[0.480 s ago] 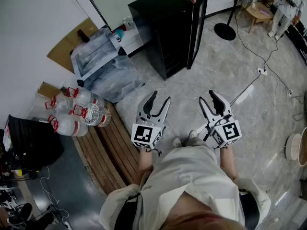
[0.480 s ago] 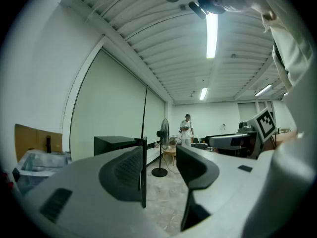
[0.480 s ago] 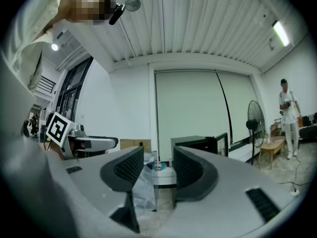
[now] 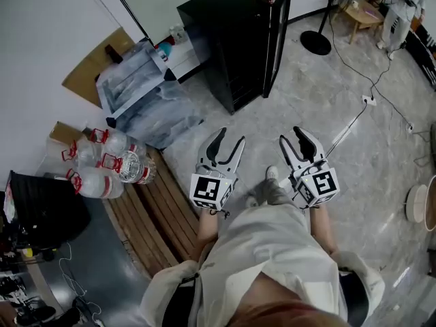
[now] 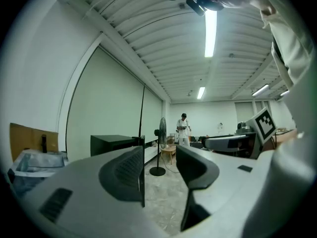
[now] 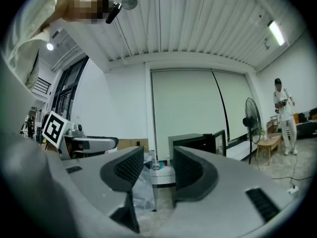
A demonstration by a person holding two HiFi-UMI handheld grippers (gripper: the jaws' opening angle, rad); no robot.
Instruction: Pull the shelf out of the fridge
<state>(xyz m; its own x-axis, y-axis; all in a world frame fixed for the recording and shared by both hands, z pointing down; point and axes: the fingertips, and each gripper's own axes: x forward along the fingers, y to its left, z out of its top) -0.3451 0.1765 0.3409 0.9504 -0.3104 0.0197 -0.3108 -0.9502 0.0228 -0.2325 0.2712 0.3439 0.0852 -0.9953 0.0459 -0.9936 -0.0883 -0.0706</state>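
The black fridge stands on the floor ahead of me, its door swung open to the right. Its front is dark and I cannot make out a shelf inside. My left gripper and right gripper hang side by side at waist height, well short of the fridge, both open with nothing between the jaws. In the left gripper view the fridge shows beyond the left gripper. In the right gripper view the fridge stands past the right gripper.
Plastic-wrapped panels lean left of the fridge. Water jugs sit beside a wooden bench at my left. A fan base and a cable with a power strip lie to the right. A person stands far off.
The fridge and floor have shifted slightly in the head view as I step forward; a foot now shows between the grippers. Both grippers keep their pose and stay open.
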